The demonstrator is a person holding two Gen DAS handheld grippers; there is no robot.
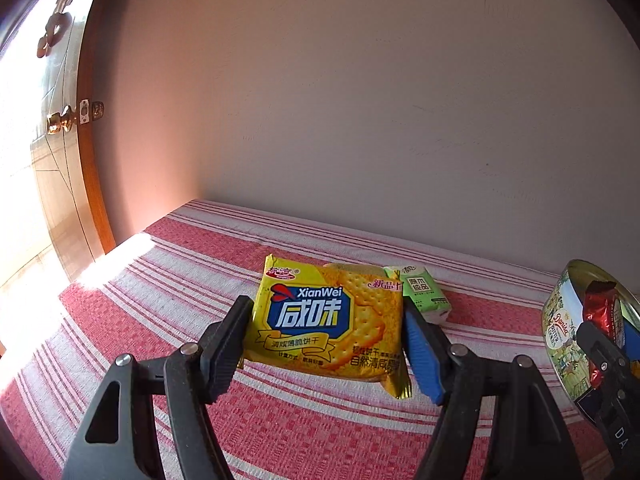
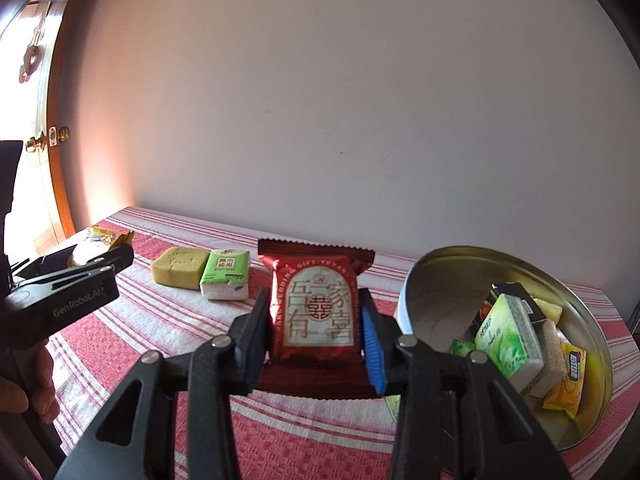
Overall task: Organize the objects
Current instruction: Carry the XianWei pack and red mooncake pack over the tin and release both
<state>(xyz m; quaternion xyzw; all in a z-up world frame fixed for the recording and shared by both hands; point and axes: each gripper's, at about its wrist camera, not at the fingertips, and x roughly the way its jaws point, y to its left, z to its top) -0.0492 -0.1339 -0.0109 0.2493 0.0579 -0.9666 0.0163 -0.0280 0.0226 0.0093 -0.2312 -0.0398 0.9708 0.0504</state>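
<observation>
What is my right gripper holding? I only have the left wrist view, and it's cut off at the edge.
Observer: The right gripper is shut on a red packet with gold lettering, beside the tin.
Operator: What's inside the tin?
Observer: A green tissue pack, a black box and a yellow packet, among other things.
Operator: Anything hidden behind my cracker packet?
Observer: A yellow-green block, touching the second tissue pack on the cloth.

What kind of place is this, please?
Probably a room in a home: a table with a red striped cloth stands against a plain wall, beside a wooden door, with snacks in a tin.
</observation>
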